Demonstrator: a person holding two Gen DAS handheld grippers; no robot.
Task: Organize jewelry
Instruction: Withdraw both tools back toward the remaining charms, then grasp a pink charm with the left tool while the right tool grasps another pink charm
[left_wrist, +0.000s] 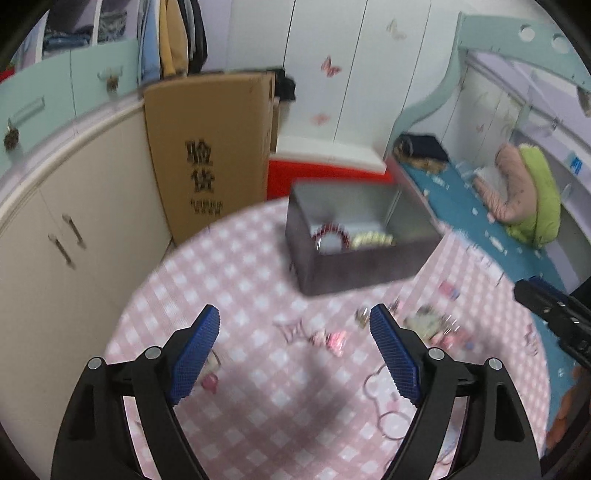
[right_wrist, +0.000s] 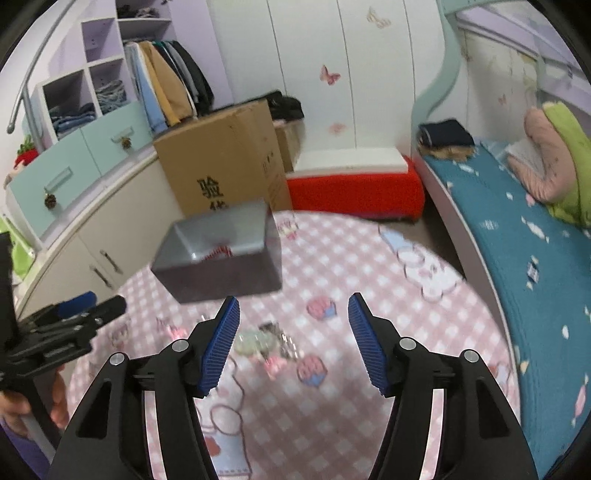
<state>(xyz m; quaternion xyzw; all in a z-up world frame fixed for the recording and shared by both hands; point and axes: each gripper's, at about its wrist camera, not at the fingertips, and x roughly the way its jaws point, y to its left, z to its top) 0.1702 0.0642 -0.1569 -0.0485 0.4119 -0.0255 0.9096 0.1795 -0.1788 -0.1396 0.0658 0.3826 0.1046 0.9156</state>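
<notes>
A dark grey open box (left_wrist: 354, 236) stands on the round pink checked table (left_wrist: 240, 280). Inside it lie a red bead bracelet (left_wrist: 330, 233) and a pale bead bracelet (left_wrist: 371, 240). Small jewelry pieces lie loose on the cloth: a pink piece (left_wrist: 330, 338) and a greenish cluster with clips (left_wrist: 432, 325). My left gripper (left_wrist: 295, 321) is open and empty above the cloth, short of the box. My right gripper (right_wrist: 293, 310) is open and empty, above the greenish cluster (right_wrist: 255, 341) and metal clips (right_wrist: 284, 338). The box (right_wrist: 221, 254) lies ahead and left.
A cardboard box (left_wrist: 207, 151) and a red stool (left_wrist: 325, 173) stand behind the table. A cream cabinet (left_wrist: 66, 229) is at the left, a bed with a blue cover (left_wrist: 491, 236) at the right. The other gripper shows at the right edge (left_wrist: 554, 310).
</notes>
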